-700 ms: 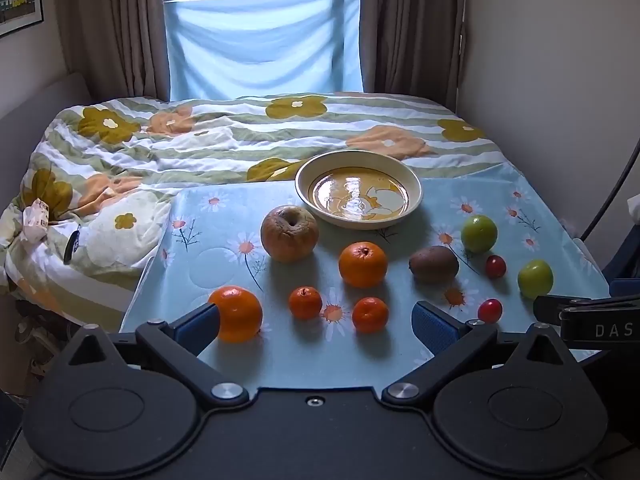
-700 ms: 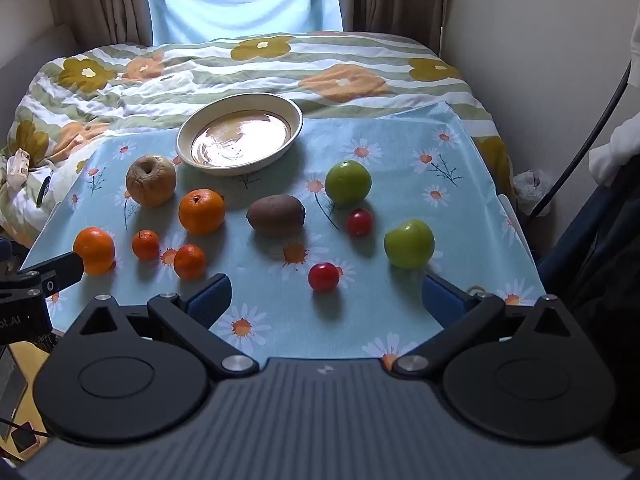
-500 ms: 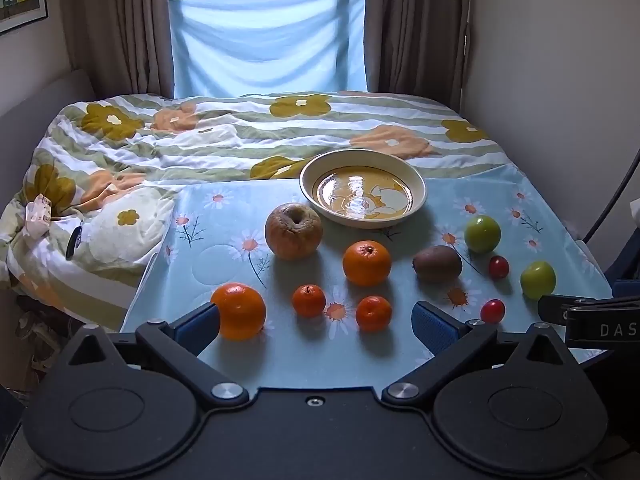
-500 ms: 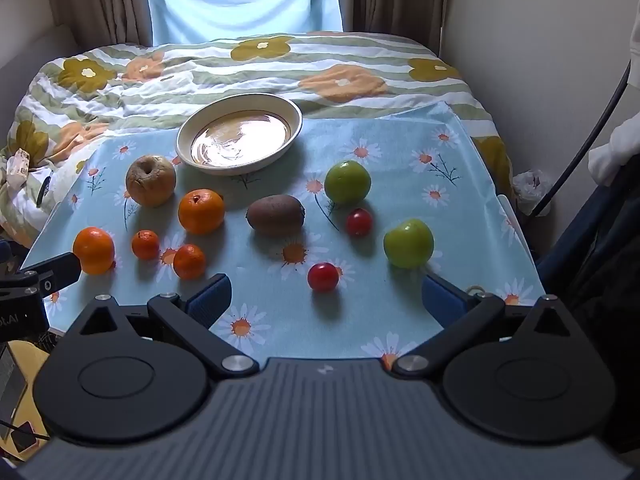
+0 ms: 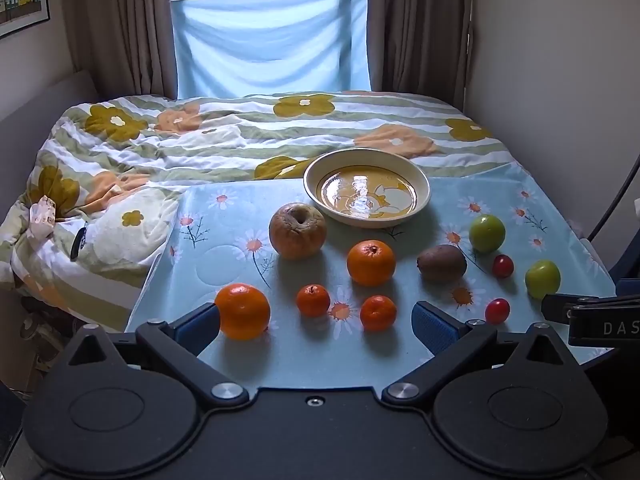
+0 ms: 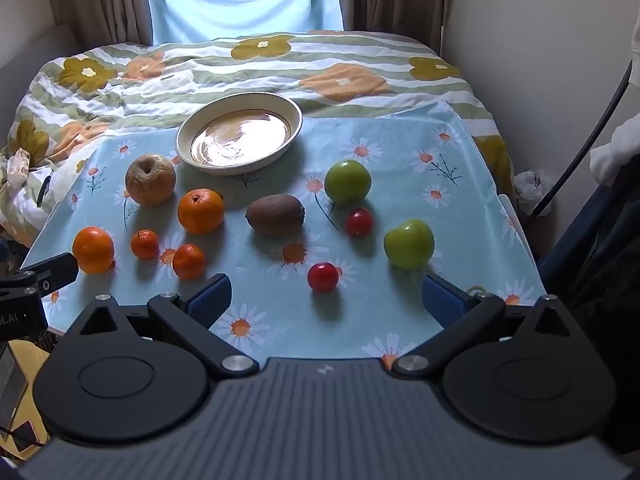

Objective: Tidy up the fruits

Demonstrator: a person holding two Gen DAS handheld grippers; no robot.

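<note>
Fruit lies on a blue daisy-print cloth (image 5: pixel 224 256) on a bed. There is a wrinkled brown apple (image 5: pixel 297 231), two oranges (image 5: pixel 371 262) (image 5: pixel 242 311), two small mandarins (image 5: pixel 313 300) (image 5: pixel 378 312), a kiwi (image 5: pixel 441 263), two green apples (image 5: pixel 487 233) (image 5: pixel 543 279) and two cherry tomatoes (image 5: pixel 503 266) (image 5: pixel 497 311). An empty cream bowl (image 5: pixel 320 196) stands behind them. My left gripper (image 5: pixel 316 322) is open and empty, near the front orange. My right gripper (image 6: pixel 326 298) is open and empty, just in front of a cherry tomato (image 6: pixel 323 277) and a green apple (image 6: pixel 409 243).
A floral duvet (image 5: pixel 160 148) covers the bed behind and left of the cloth. Walls stand close on the right. Curtains (image 5: pixel 120 28) and a blue window cloth (image 5: pixel 272 48) are at the back. A dark cable (image 6: pixel 588 140) hangs at the right.
The left wrist view has tilted up slightly and shifted, so the fruit sits a little lower and right in frame. The right gripper has barely moved. No fruit has moved.
</note>
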